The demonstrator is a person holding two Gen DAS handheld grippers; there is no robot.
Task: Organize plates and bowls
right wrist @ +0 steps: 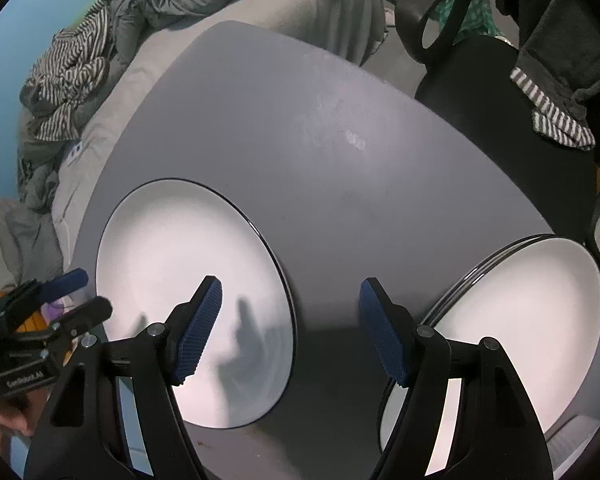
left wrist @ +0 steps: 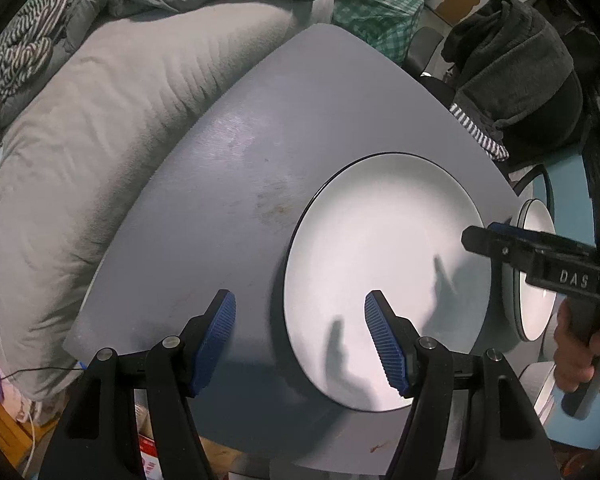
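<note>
Right wrist view: the stack of plates (right wrist: 532,320) is cut off by the frame edge at lower right and partly masked by the right hand-held gripper (right wrist: 290,330); the number of plates cannot be counted. Left wrist view: the same stack (left wrist: 538,240) shows only as a sliver behind the opposing tool.

— Where's the single white plate (right wrist: 188,300)?
— Flat on the grey table (right wrist: 320,160), dark-rimmed, face up.
— Others?
— A stack of white plates (right wrist: 532,320) lies apart at the table's right edge.
</note>
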